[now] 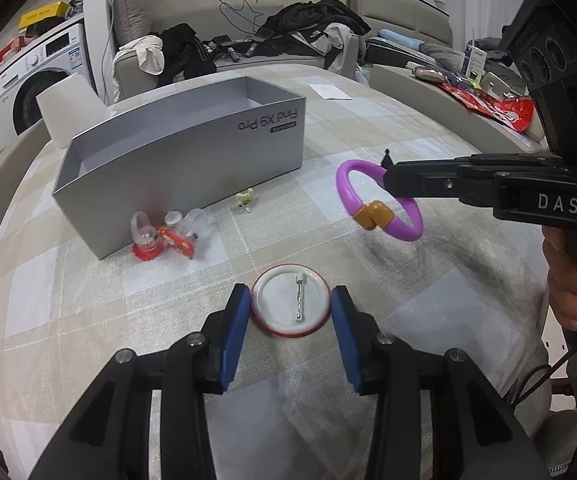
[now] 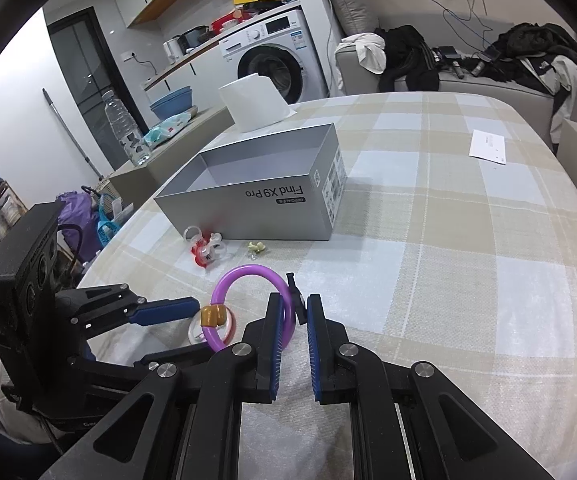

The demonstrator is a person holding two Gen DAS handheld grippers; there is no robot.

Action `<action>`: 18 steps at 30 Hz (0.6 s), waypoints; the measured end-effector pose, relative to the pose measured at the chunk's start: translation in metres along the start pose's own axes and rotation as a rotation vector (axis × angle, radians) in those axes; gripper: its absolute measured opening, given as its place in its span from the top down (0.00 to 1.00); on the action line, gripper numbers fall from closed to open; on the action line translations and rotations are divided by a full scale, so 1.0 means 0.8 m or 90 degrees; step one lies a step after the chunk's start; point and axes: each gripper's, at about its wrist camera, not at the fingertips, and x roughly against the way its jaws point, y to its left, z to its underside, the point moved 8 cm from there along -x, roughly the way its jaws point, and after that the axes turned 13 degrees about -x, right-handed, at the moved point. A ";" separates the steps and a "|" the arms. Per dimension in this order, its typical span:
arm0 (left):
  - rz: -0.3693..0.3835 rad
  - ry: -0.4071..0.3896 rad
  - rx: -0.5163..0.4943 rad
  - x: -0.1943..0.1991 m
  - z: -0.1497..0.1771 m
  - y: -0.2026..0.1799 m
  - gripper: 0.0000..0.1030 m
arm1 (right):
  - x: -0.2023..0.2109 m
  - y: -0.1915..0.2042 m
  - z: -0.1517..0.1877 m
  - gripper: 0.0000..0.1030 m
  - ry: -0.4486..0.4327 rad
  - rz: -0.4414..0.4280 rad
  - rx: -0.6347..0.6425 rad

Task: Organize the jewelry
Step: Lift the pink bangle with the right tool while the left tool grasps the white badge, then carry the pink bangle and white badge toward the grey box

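Purple plastic bangle with a gold clasp (image 1: pixel 378 202) hangs above the checked bench (image 1: pixel 428 280), pinched by the right gripper (image 2: pixel 293 312)'s nearly closed fingers. Ahead and leftward sits the open grey cardboard box (image 1: pixel 192 168). Left gripper (image 1: pixel 291 312)'s fingers stand wide, straddling a round white pin badge (image 1: pixel 290 306) without clearly gripping.

The left tongs (image 1: pixel 291 312) point forward and low over the tabletop (image 1: pixel 428 280), their blue pads (image 1: pixel 237 332) spread wide apart, one on each side of a badge (image 1: pixel 290 306); whether they touch it is unclear. The right tongs (image 2: pixel 293 316) reach in from the right, held level above the tabletop, their pads closed on a bracelet (image 2: pixel 248 304) that hangs clear of it. A bare hand (image 1: pixel 568 280) grips the right handle.
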 end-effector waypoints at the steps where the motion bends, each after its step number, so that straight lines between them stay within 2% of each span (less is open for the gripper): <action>1: -0.005 -0.002 0.006 0.001 0.001 0.003 0.66 | 0.000 0.000 0.000 0.90 0.000 -0.001 0.001; 2: -0.007 -0.008 0.013 0.005 0.002 0.007 0.70 | 0.000 0.001 0.000 0.90 0.000 -0.002 0.001; 3: -0.008 -0.014 0.018 0.007 0.002 0.010 0.82 | -0.001 0.001 0.000 0.90 0.000 -0.002 0.001; 4: -0.013 -0.015 0.025 0.009 0.003 0.013 0.86 | -0.001 0.001 0.000 0.90 -0.001 -0.002 0.001; 11: -0.021 -0.022 0.046 0.016 0.009 0.019 0.87 | -0.006 0.006 0.003 0.90 0.004 -0.002 0.006; 13: -0.029 -0.024 0.050 0.019 0.009 0.021 0.84 | -0.007 0.008 0.003 0.90 0.004 -0.002 0.008; 15: -0.037 -0.022 0.060 0.018 0.009 0.028 0.71 | -0.007 0.009 0.004 0.90 0.006 -0.002 0.010; 18: -0.020 -0.019 0.068 0.011 0.008 0.028 0.57 | -0.009 0.008 0.005 0.90 0.010 -0.002 0.011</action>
